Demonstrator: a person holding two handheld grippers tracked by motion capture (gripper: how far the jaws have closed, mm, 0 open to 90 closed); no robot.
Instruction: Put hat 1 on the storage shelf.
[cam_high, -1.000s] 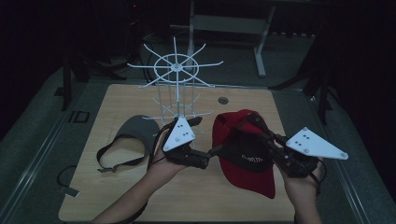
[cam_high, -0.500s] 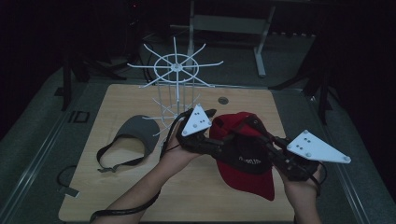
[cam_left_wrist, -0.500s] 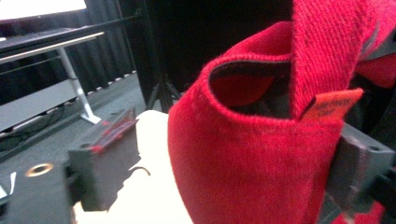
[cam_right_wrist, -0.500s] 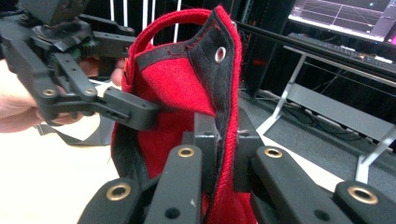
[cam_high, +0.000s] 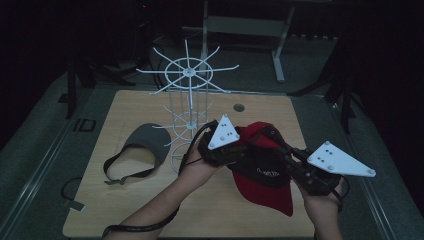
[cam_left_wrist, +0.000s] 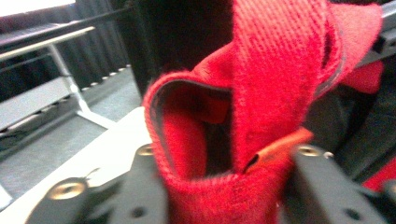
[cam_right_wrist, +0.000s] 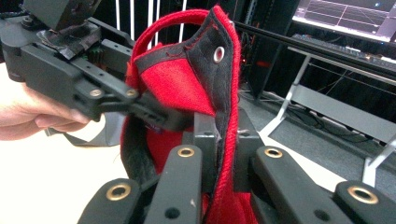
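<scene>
A red cap (cam_high: 265, 175) hangs above the right half of the wooden table (cam_high: 150, 210), held between both grippers. My left gripper (cam_high: 247, 150) comes in from the left. Its jaws have just been closing, and they now pinch a fold of the cap's red cloth (cam_left_wrist: 261, 93). In the left gripper view the left gripper (cam_left_wrist: 224, 186) has that cloth bunched between its pads. My right gripper (cam_high: 275, 140) is shut on the cap's rim. In the right gripper view, the right gripper (cam_right_wrist: 224, 154) clamps the black-lined edge (cam_right_wrist: 219, 84), and the left gripper (cam_right_wrist: 154, 112) shows beyond it.
A white wire display rack (cam_high: 189, 100) with radiating hooks stands at the table's middle back. A grey cap (cam_high: 145, 142) with a strap lies left of it. A metal bench frame (cam_high: 245, 25) stands beyond the table.
My left gripper moved right and slightly up to the cap and closed on its cloth. The right gripper kept still with the cap's rim in its grip.
</scene>
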